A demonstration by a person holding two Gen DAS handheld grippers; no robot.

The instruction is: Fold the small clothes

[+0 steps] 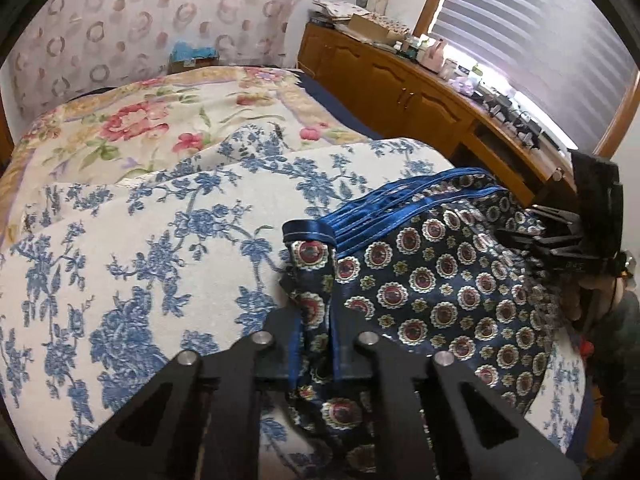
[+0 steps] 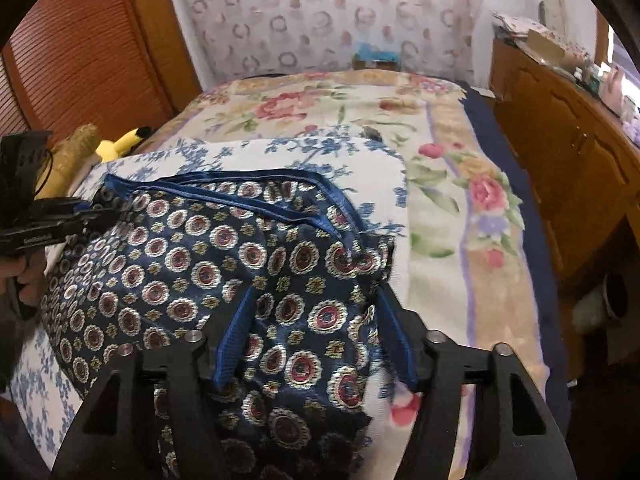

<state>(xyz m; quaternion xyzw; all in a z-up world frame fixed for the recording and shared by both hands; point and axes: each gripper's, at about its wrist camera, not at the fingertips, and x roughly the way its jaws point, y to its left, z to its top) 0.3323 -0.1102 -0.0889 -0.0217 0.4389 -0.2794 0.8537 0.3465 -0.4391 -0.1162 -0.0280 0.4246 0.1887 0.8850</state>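
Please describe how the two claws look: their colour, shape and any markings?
Both are matte black. The left claw and right claw each have angular linkage arms with triangular cut-outs and round silver pins. The right claw's fingers carry blue pads. Small white lettering marks the left one's body.

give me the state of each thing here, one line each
left gripper: shut on a bunched corner of the patterned garment
right gripper: open, fingers astride the garment
patterned garment: spread on the blue floral cloth, not yet folded
blue floral cloth: laid flat over the bed
window blind: lowered
cabinet doors: closed
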